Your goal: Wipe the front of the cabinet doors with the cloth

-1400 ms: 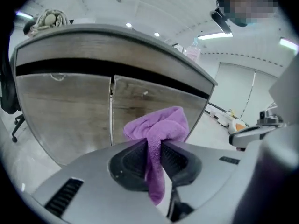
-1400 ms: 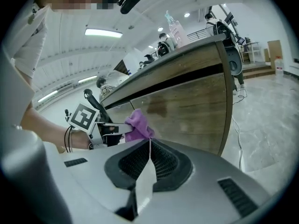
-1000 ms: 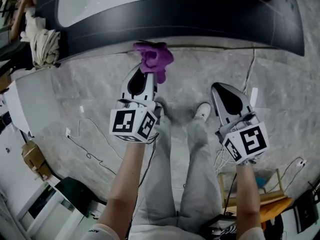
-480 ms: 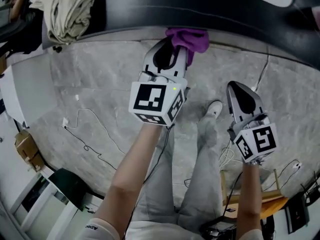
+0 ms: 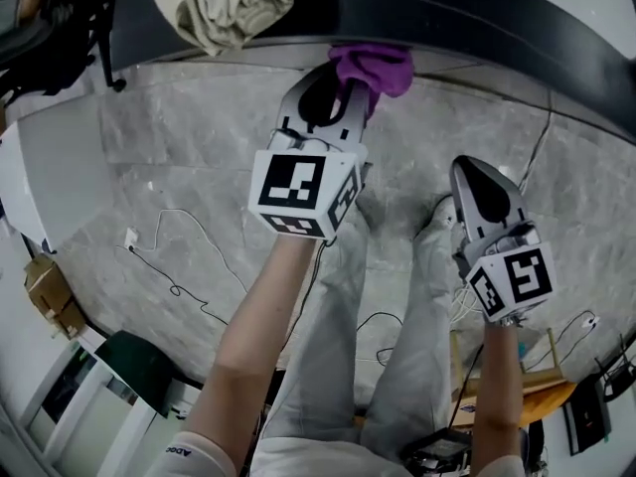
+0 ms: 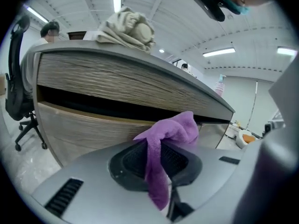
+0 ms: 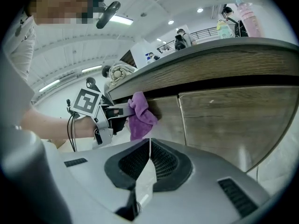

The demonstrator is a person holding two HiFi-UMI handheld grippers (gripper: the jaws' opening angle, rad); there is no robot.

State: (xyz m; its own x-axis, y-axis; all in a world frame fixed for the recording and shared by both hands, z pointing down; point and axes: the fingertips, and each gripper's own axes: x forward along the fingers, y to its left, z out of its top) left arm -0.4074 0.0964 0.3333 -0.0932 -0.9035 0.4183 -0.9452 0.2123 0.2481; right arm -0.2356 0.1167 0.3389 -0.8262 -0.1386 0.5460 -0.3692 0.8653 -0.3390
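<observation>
Purple cloth (image 6: 175, 129), bunched, is pinched in the left claw (image 6: 157, 158) and pressed against the wood-grain cabinet door (image 6: 84, 130). Right claw (image 7: 149, 147), closed and empty, hovers farther from that door.

- The bench top (image 7: 261, 42) overhangs the cabinet doors (image 7: 219, 115), closing off room above the left claw (image 5: 340, 92) and its purple cloth (image 5: 373, 68)
- Right of the cloth, the door fronts are bare, with the right claw (image 5: 469, 170) well back
- Cables (image 5: 177, 289) trail on the floor (image 5: 199, 147); an office chair (image 6: 16, 97) stands at the cabinet's left end
</observation>
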